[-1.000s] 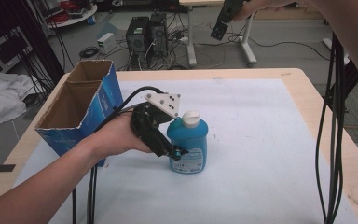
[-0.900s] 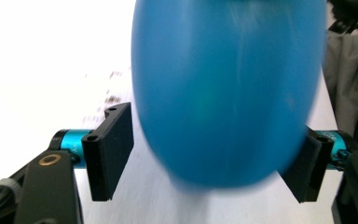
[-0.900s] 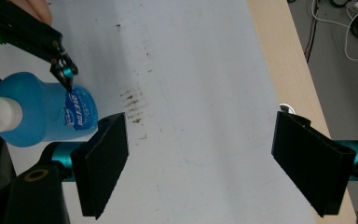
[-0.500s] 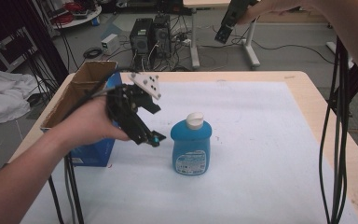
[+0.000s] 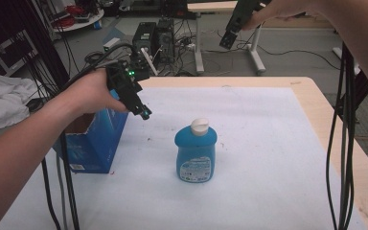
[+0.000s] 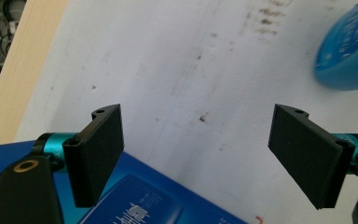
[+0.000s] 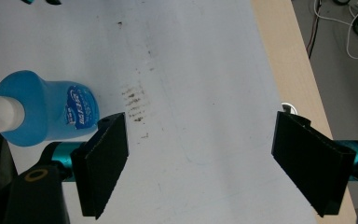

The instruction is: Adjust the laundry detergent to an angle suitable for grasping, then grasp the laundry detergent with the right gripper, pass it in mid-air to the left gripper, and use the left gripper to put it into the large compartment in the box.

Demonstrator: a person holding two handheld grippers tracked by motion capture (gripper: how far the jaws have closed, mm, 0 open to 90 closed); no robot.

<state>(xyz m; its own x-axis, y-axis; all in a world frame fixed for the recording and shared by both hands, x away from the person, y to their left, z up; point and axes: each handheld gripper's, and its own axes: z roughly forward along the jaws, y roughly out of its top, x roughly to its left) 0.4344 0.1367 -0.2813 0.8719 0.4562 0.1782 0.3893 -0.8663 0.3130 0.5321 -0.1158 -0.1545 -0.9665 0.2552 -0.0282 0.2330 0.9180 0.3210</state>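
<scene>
The table [image 5: 268, 124] is covered by a white sheet. A blue carton [image 5: 93, 143] stands at its left edge. The blue bottle [image 5: 196, 152] stands upright mid-table, released a second ago (placement judged complete). The left claw [image 5: 143, 111] has just been opened, empty, and lifted away. The right claw [image 5: 227, 39] is held apart, empty.
</scene>
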